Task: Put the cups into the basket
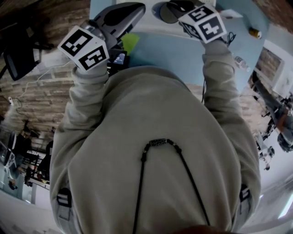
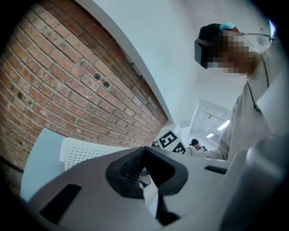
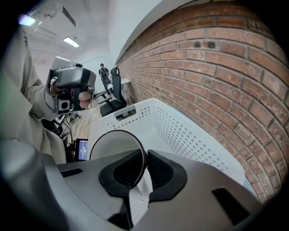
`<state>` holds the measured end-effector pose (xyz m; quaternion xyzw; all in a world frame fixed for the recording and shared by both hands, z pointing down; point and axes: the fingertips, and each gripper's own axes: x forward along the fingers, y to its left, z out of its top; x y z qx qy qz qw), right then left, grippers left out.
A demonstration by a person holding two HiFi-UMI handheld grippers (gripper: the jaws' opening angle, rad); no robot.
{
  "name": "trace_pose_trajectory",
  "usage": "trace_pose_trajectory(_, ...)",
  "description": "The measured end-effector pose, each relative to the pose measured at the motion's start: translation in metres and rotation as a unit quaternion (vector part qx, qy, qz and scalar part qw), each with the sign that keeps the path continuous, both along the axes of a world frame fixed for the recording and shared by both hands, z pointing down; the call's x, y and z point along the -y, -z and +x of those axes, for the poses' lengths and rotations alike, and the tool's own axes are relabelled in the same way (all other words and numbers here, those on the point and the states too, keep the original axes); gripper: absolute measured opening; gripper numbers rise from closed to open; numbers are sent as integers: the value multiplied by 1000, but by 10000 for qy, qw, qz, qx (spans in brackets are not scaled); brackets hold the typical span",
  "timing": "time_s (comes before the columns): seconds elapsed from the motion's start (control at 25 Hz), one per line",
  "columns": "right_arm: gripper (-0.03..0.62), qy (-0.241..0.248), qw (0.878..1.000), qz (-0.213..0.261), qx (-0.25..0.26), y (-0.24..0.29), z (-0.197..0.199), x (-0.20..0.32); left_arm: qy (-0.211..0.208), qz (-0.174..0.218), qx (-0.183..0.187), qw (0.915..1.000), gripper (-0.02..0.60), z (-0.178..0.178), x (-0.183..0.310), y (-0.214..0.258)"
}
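Observation:
In the right gripper view, my right gripper (image 3: 145, 170) is shut on the wall of a white cup (image 3: 113, 146) with a dark rim, its mouth turned towards the camera. Right behind it stands the white perforated basket (image 3: 189, 135). In the left gripper view, my left gripper (image 2: 145, 173) is shut on a thin white wall with a blue mark, which looks like a second cup (image 2: 151, 191). The basket (image 2: 83, 151) shows beyond it at the left. In the head view, both grippers, left (image 1: 120, 17) and right (image 1: 176, 10), reach over the light blue table (image 1: 183, 52); the cups are hidden there.
A brick wall (image 3: 235, 76) rises just behind the basket. A small lit screen (image 1: 118, 58) and a yellow-green object (image 1: 130, 42) lie on the table near my left gripper. A small yellow thing (image 1: 254, 32) sits at the table's far right. My own torso fills the lower head view.

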<state>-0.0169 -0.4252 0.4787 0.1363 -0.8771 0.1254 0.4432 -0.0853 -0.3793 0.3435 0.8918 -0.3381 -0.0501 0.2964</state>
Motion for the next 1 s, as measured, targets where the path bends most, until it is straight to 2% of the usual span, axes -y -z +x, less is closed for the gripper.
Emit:
trace_pose_trajectory(0.36, 48, 289, 9970, -124, -708, -79, 2, 5, 98, -291, -36, 9995, -3, -5, 5, -28)
trace_pose_trajectory(0.64, 48, 385, 9942, -472, -889, -126, -6, 0, 95, -409, -13, 9991, -3, -5, 5, -40)
trace_pose_trajectory(0.8, 48, 409, 9925, -507, -1038, -147, -5, 1, 110, -438, 7, 9990, -3, -6, 5, -44)
trace_pose_trajectory(1.0, 48, 319, 9909, -740, -1078, -164, 0, -7, 80, -508, -18, 9987, -3, -7, 4, -47)
